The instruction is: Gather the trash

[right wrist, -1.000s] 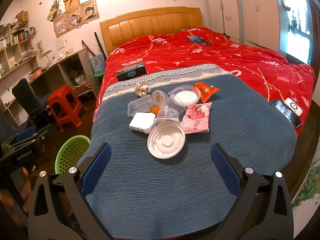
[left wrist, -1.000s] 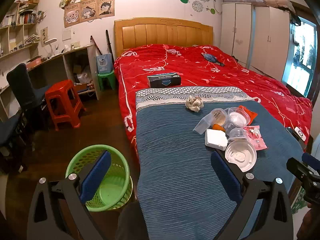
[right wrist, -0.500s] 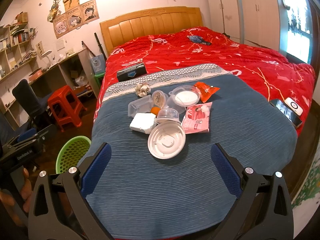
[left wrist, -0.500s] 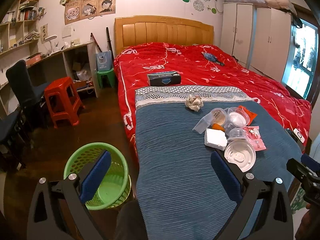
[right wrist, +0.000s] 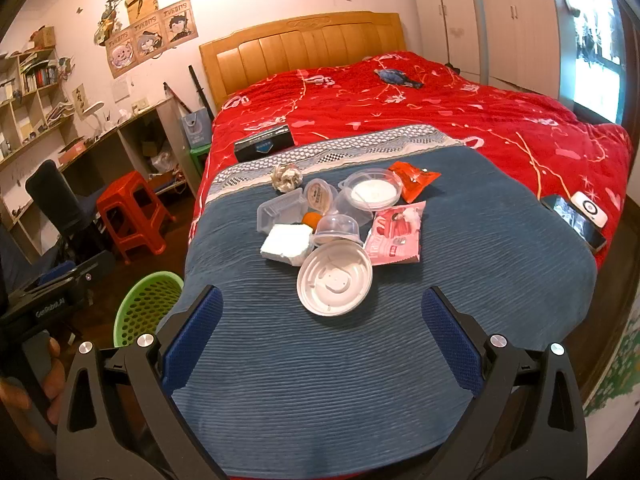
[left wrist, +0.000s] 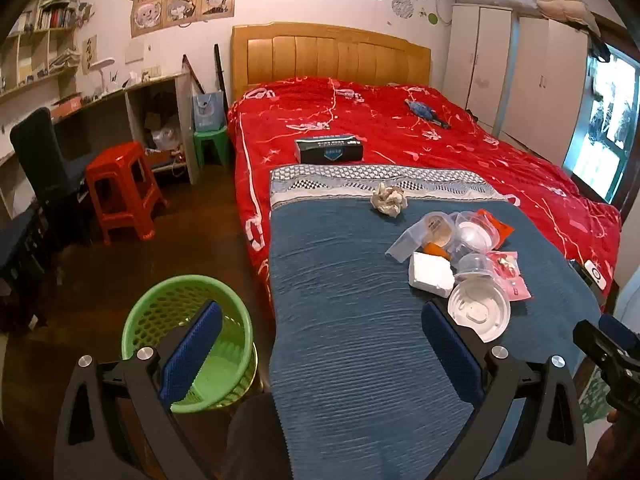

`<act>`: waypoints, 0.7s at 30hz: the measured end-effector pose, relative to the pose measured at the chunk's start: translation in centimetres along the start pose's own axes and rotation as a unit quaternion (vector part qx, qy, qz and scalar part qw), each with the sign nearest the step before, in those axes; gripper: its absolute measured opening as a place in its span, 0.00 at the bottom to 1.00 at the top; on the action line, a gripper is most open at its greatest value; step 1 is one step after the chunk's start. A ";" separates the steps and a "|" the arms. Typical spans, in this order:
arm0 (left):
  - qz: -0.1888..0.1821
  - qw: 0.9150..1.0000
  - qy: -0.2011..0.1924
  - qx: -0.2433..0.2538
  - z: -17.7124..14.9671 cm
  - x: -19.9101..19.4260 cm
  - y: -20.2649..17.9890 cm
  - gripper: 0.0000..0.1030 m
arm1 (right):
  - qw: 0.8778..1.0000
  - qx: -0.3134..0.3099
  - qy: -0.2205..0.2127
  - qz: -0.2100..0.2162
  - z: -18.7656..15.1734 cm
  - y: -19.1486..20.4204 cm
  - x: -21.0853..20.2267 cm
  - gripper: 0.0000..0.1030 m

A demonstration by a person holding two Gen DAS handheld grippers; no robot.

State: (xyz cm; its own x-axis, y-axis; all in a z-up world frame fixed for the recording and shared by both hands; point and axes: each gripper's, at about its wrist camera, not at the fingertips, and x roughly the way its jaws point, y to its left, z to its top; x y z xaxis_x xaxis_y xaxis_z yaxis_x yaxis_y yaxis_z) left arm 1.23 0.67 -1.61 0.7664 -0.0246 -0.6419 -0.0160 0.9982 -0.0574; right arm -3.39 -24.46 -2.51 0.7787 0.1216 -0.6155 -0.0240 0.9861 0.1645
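A pile of trash lies on the blue blanket (right wrist: 328, 380): a round white lid (right wrist: 335, 277), a white foam block (right wrist: 287, 243), clear plastic cups (right wrist: 337, 229), a pink wrapper (right wrist: 396, 233), an orange wrapper (right wrist: 414, 176) and a crumpled paper ball (right wrist: 286, 176). A green mesh bin (left wrist: 192, 340) stands on the floor left of the bed. My left gripper (left wrist: 320, 354) hangs open over the bed's left edge, its left finger above the bin. My right gripper (right wrist: 322, 340) is open and holds nothing, just short of the white lid (left wrist: 479, 312).
A dark box (right wrist: 264, 143) rests on the red bedspread (right wrist: 440, 104). A phone and a small white device (right wrist: 588, 209) lie at the bed's right edge. A red stool (left wrist: 120, 192), a dark chair (left wrist: 44, 160) and a desk stand left. Wardrobes line the right wall.
Both views shift only slightly: the left gripper has drifted a little, so the bin sits marginally lower left. Both grippers stay open and the trash has not moved.
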 end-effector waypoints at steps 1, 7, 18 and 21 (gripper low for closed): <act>0.000 1.000 0.002 -0.001 0.0 0.1 0.0 0.94 | 1.000 0.000 0.000 0.000 0.0 0.0 0.0 0.95; -0.001 1.000 0.001 -0.001 0.1 -0.3 0.3 0.94 | 1.000 0.003 0.000 0.000 -0.2 0.0 -0.1 0.95; -0.002 1.000 0.005 -0.001 0.0 0.0 0.4 0.94 | 1.000 0.003 0.002 -0.001 -0.2 -0.1 0.0 0.95; -0.003 1.000 0.009 -0.001 0.1 0.3 0.1 0.94 | 1.000 0.005 0.004 -0.002 -0.3 -0.3 0.1 0.95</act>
State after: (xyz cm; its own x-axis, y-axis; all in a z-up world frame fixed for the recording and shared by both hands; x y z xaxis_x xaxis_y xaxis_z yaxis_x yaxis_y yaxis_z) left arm 1.58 0.80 -1.72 0.7554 -0.0323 -0.6544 -0.0118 0.9979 -0.0630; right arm -3.47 -24.65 -2.90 0.7742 0.1194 -0.6215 -0.0152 0.9853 0.1704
